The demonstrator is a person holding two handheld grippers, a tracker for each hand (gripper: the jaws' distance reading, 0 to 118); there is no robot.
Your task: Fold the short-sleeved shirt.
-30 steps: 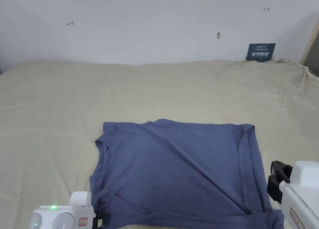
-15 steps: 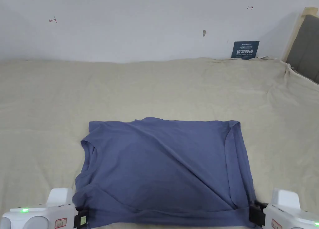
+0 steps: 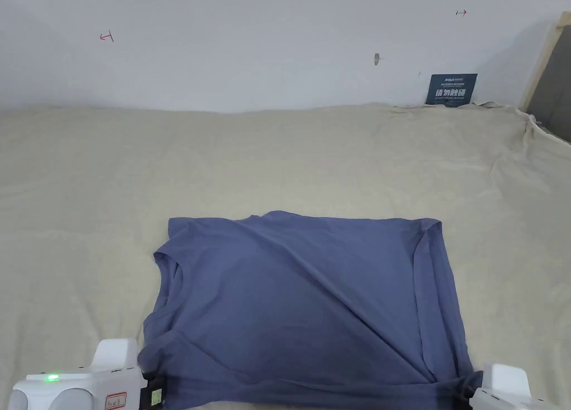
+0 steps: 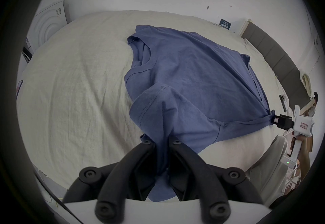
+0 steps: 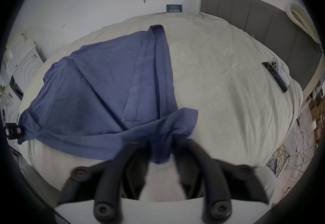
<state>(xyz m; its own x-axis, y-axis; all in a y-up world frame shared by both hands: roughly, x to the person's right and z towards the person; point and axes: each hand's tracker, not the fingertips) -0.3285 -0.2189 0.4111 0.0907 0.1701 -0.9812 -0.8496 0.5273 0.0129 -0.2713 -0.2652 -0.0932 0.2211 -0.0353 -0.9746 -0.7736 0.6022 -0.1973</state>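
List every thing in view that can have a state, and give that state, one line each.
shirt: lying on the bed, partly folded, near edge pinched at both corners.
left gripper: shut on the shirt's near corner by the sleeve.
right gripper: shut on the shirt's near corner at the hem end.
bed cover: spread over the bed, lightly wrinkled.
phone: lying flat near the bed's edge.
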